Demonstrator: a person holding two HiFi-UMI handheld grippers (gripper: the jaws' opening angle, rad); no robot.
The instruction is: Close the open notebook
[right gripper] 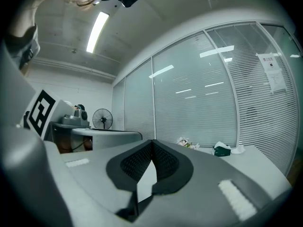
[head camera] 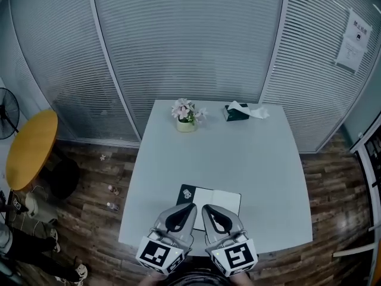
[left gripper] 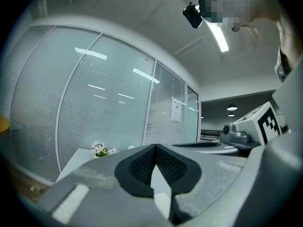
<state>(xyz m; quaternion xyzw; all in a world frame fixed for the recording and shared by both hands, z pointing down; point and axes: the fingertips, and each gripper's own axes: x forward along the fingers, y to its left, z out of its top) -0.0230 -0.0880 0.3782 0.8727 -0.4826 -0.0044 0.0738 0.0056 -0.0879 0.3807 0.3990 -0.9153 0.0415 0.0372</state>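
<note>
Lying open at the near edge of a pale square surface (head camera: 250, 159), the notebook (head camera: 221, 200) shows a white page beside a dark cover. Two grippers hover side by side over its near side — the left gripper (head camera: 191, 207) and right gripper (head camera: 206, 208), each with fingers pressed together, holding nothing. A flower pot (head camera: 186, 124) and a tissue box (head camera: 236, 112) sit at the far edge.

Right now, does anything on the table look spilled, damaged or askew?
Nothing stands out. The notebook lies open and flat near the table's front edge; the flower pot stands upright at the far edge, the tissue box apart from it with one tissue sticking out. No spill or damage shows.
</note>
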